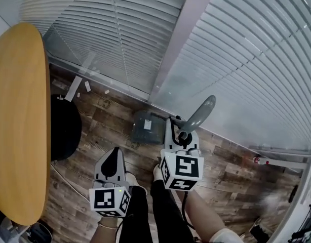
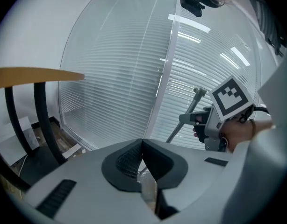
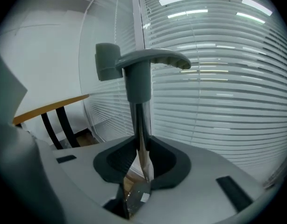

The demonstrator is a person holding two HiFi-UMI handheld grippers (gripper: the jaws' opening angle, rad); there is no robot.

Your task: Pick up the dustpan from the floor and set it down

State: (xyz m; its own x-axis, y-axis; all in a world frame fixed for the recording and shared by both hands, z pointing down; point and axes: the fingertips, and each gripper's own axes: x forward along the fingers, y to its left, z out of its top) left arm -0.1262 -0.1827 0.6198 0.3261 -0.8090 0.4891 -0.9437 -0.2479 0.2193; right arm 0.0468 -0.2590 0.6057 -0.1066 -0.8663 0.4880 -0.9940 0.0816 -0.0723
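The grey dustpan point(image 1: 147, 126) hangs just above the wood floor by the glass wall, its long pole rising to a curved grey handle point(image 1: 199, 114). My right gripper point(image 1: 182, 134) is shut on the pole just below the handle. In the right gripper view the shiny pole point(image 3: 140, 139) runs up between the dark pads to the handle point(image 3: 146, 62). My left gripper point(image 1: 114, 159) hovers to the left of the dustpan, its jaws shut on nothing, tips meeting point(image 2: 142, 147). The left gripper view shows the right gripper point(image 2: 210, 121) holding the pole point(image 2: 186, 115).
A round wooden table point(image 1: 18, 120) fills the left, with a black chair seat point(image 1: 67, 128) beside it. Paper scraps point(image 1: 74, 87) lie along the base of the blinds-covered glass wall point(image 1: 145, 34). The person's legs point(image 1: 160, 211) are below the grippers. A small red-and-white item point(image 1: 259, 160) lies at right.
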